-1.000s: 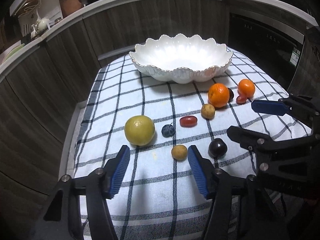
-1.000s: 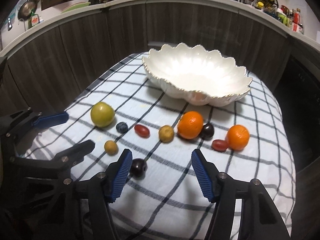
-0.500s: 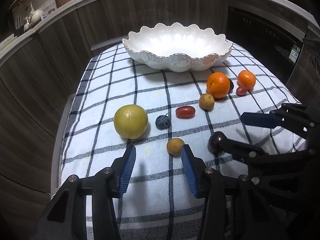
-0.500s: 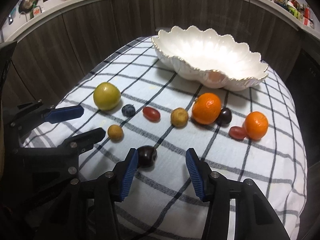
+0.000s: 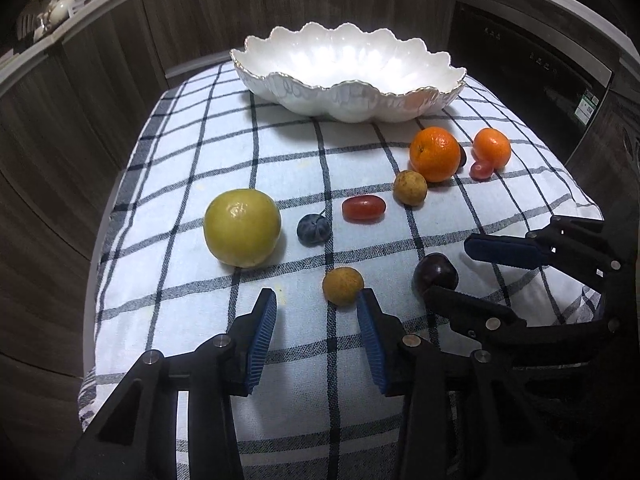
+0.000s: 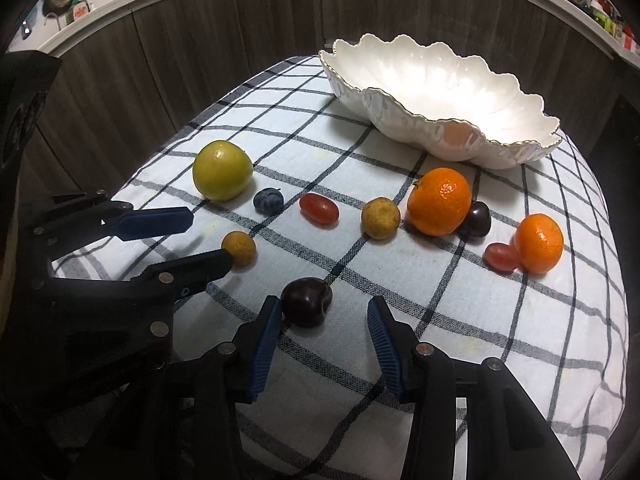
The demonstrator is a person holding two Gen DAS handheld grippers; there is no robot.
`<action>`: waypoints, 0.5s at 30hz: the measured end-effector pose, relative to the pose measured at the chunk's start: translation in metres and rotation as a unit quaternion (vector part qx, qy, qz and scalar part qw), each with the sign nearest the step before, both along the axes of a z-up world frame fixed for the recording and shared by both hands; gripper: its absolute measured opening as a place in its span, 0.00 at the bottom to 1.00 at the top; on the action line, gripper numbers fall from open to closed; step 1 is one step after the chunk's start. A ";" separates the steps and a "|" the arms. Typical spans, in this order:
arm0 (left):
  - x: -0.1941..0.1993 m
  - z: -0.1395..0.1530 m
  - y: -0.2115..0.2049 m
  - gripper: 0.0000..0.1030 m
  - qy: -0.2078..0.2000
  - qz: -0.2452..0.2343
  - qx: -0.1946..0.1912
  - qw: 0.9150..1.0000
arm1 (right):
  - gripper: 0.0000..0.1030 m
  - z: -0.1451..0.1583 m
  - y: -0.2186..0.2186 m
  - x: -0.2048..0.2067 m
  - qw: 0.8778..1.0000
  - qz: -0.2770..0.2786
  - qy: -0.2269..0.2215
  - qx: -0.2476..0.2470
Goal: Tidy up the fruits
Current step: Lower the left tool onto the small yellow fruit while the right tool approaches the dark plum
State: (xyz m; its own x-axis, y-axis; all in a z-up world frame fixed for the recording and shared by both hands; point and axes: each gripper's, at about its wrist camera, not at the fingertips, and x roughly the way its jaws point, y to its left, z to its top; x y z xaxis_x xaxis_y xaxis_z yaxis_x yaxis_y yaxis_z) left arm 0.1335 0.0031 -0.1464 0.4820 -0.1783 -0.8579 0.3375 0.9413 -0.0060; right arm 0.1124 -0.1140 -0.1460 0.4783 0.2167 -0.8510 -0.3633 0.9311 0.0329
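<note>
Blue-padded left gripper (image 5: 316, 300) closing, unclenched — longan (image 5: 343, 285) by its right fingertip; right gripper (image 6: 323, 307) closing, ungripped — plum (image 6: 306, 301) by its left fingertip.

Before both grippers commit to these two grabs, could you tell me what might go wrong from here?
1. The left gripper is closing, but the small tan fruit sits at one fingertip, off centre; it may roll away.
2. The right gripper is closing with the dark plum against one pad only, likely nudging it aside.
3. The grippers work close together; they could bump.

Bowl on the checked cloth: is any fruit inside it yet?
No, the white bowl holds nothing, and every fruit, such as the big orange, lies on the cloth.
</note>
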 end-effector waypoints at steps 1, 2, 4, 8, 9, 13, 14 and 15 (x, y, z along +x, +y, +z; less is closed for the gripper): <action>0.001 0.000 -0.001 0.39 0.001 -0.001 -0.001 1.000 | 0.45 0.000 0.000 0.000 1.000 0.001 0.000 0.000; 0.001 0.000 -0.001 0.39 0.001 -0.002 -0.002 1.000 | 0.44 0.000 0.000 0.000 1.000 0.002 0.002 0.001; 0.001 0.000 -0.003 0.37 0.001 -0.005 0.000 1.000 | 0.43 0.000 0.000 -0.001 1.000 0.004 0.001 0.001; 0.004 -0.002 -0.005 0.33 0.005 -0.010 0.000 1.000 | 0.41 -0.001 0.001 0.001 1.000 0.008 0.003 0.006; 0.005 -0.002 -0.006 0.32 0.004 -0.011 0.000 1.000 | 0.40 -0.001 0.001 0.001 1.000 0.010 0.003 0.007; 0.007 -0.002 -0.007 0.31 0.003 -0.016 0.000 1.000 | 0.38 -0.001 0.002 0.002 1.000 0.013 0.001 0.012; 0.008 -0.002 -0.008 0.31 0.006 -0.017 -0.002 1.000 | 0.38 -0.002 0.001 0.003 1.000 0.012 0.004 0.016; 0.008 -0.002 -0.008 0.31 0.009 -0.018 -0.004 1.000 | 0.38 -0.002 0.000 0.003 1.000 0.011 0.006 0.020</action>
